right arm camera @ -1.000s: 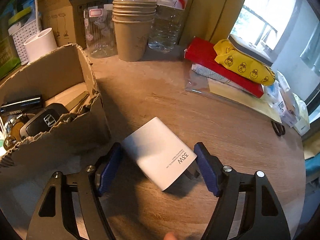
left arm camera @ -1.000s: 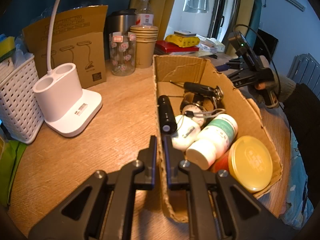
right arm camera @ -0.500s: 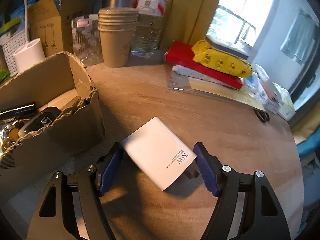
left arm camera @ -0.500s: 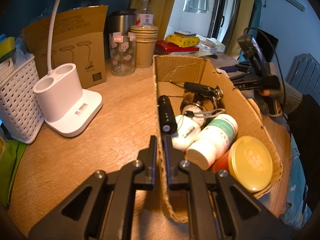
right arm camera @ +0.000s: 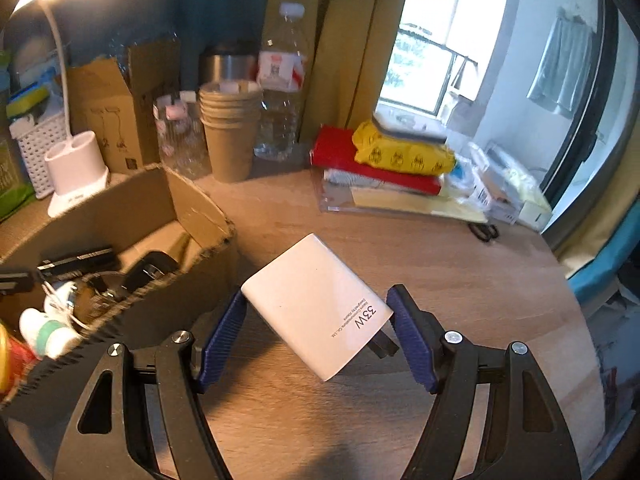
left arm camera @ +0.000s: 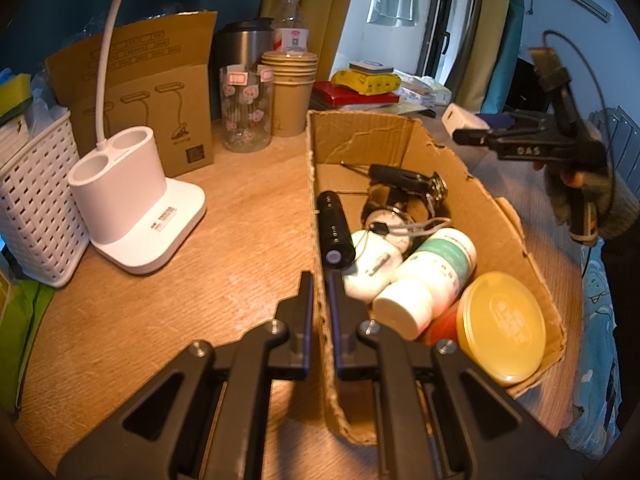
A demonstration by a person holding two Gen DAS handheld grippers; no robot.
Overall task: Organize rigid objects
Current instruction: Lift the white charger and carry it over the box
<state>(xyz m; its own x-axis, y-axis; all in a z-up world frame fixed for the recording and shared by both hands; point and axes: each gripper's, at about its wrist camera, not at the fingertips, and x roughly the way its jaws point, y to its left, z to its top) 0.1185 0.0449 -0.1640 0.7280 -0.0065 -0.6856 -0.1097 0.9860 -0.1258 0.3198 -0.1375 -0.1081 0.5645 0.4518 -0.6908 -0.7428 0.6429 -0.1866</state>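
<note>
My left gripper (left arm camera: 318, 276) is shut on the near left wall of the open cardboard box (left arm camera: 500, 216), its fingers pinching the rim. Inside lie a black cylinder (left arm camera: 334, 228), a white bottle with a green label (left arm camera: 432, 272), a yellow-lidded jar (left arm camera: 500, 324), a car key (left arm camera: 396, 176) and small metal items. My right gripper (right arm camera: 316, 292) holds a white 33W charger (right arm camera: 316, 312) across its corners between wide blue pads, raised above the table just right of the box (right arm camera: 132, 200). The left wrist view shows that charger (left arm camera: 460, 119) in the air beyond the box's far right corner.
A white desk-lamp base (left arm camera: 136, 208) and a white basket (left arm camera: 32, 200) stand left of the box. Behind it are a lamp carton, a glass jar (left arm camera: 244, 108), stacked paper cups (left arm camera: 292, 92) and a water bottle. A red book with a yellow pack (right arm camera: 384, 156) and scissors (right arm camera: 484, 232) lie far right.
My right gripper has risen off the table with the charger and rolled a little; more of the room shows behind it. The left gripper and the box have not moved.
</note>
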